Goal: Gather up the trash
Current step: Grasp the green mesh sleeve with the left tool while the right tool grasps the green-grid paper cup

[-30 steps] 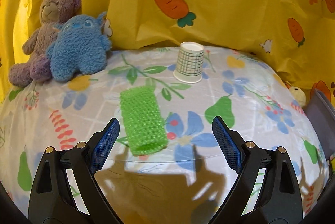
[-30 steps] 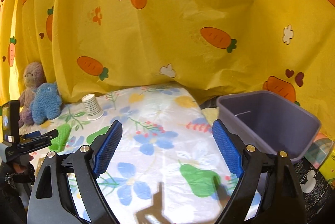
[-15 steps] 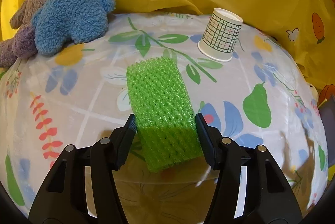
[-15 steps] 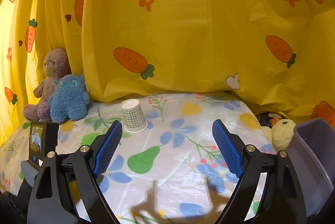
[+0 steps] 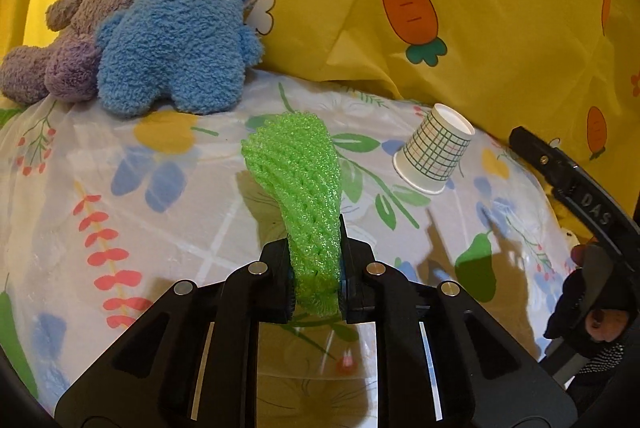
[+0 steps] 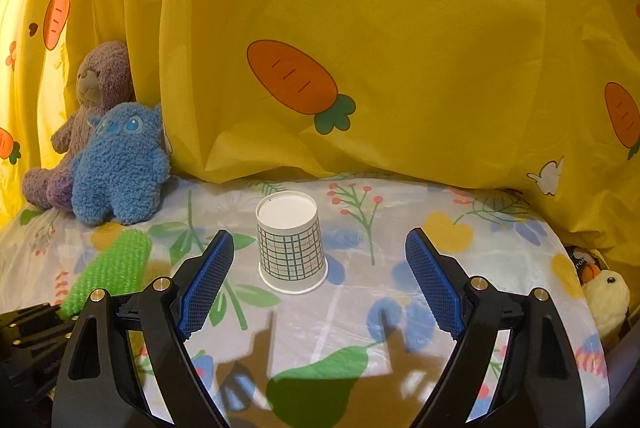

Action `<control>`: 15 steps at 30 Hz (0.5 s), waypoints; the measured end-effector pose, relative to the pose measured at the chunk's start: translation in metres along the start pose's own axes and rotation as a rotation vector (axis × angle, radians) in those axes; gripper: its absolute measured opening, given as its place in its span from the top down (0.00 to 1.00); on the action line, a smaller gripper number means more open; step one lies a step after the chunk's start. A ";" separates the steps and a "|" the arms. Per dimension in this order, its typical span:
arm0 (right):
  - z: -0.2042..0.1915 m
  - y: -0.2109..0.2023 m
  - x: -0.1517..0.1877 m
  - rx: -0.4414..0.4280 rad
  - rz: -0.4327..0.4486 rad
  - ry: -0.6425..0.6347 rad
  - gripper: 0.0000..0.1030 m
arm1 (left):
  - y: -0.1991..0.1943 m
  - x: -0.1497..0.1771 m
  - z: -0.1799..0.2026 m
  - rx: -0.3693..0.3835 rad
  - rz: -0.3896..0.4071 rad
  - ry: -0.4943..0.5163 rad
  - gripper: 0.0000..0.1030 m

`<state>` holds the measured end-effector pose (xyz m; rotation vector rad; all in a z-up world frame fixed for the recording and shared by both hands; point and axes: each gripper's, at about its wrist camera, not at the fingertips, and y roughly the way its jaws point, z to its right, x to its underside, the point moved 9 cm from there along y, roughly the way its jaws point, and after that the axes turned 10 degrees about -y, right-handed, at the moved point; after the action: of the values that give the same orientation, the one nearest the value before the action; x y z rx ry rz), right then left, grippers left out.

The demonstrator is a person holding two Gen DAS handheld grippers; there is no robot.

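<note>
The left hand-held gripper (image 5: 316, 280) is closing, its jaws pinching the green foam mesh sleeve (image 5: 304, 188). The right hand-held gripper (image 6: 320, 282) stands wide apart before the upturned grid-patterned paper cup (image 6: 291, 242) on the floral-covered bench (image 6: 460, 240).

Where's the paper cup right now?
The paper cup stands upside down on the floral tablecloth, centred ahead of the open right gripper, right of the green foam net.
</note>
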<state>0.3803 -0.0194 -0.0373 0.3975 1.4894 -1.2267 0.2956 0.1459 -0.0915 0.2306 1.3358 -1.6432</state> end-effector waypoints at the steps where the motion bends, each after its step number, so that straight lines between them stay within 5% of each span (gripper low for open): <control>1: -0.002 0.007 -0.001 -0.006 -0.001 -0.011 0.18 | -0.001 0.000 -0.001 0.006 0.000 -0.010 0.86; 15: -0.014 0.068 0.000 -0.073 -0.054 -0.089 0.17 | -0.006 0.002 -0.001 0.021 0.007 -0.017 0.85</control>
<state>0.4266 0.0203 -0.0717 0.2527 1.4720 -1.2131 0.2896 0.1450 -0.0892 0.2330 1.3038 -1.6507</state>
